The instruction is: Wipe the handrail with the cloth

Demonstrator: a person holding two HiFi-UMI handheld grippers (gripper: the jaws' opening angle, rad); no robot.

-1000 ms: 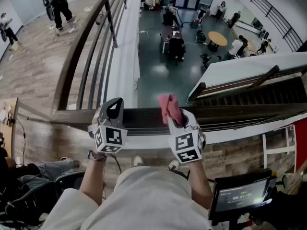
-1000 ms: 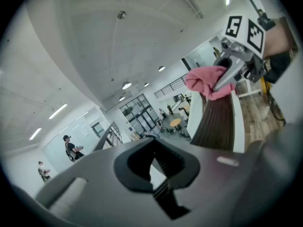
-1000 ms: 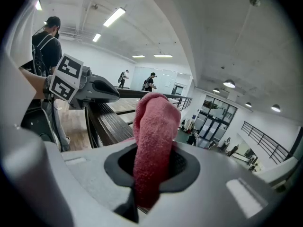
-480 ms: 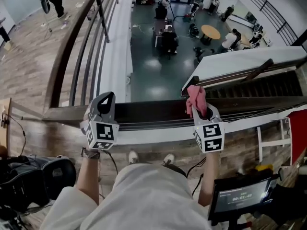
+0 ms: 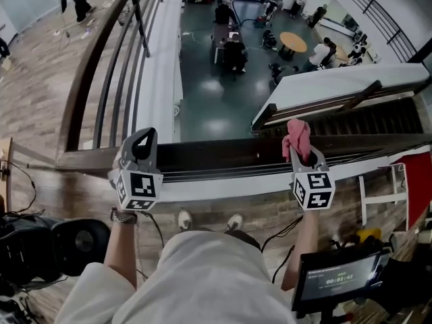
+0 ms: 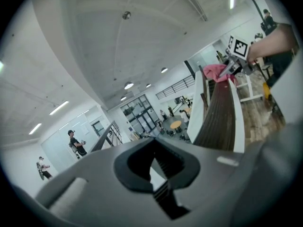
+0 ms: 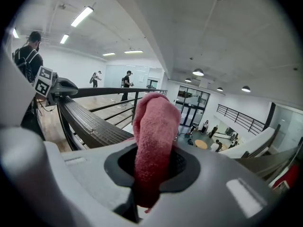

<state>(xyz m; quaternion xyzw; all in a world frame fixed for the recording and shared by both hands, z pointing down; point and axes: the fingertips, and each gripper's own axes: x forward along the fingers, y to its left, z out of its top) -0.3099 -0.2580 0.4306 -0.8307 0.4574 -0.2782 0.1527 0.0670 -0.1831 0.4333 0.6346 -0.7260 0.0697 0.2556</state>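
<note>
A pink cloth (image 5: 297,138) is pinched by a bunched fold in the closed jaws of the right gripper (image 5: 302,155), and it appears to lie on the dark handrail (image 5: 216,155). The left gripper (image 5: 140,151) is closed on nothing, well apart along the rail. The cloth is judged soft, light and floppy, so enough should be left free to drag.

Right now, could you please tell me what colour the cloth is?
The cloth is plain pink, with no pattern; it shows best in the right gripper view.
</note>
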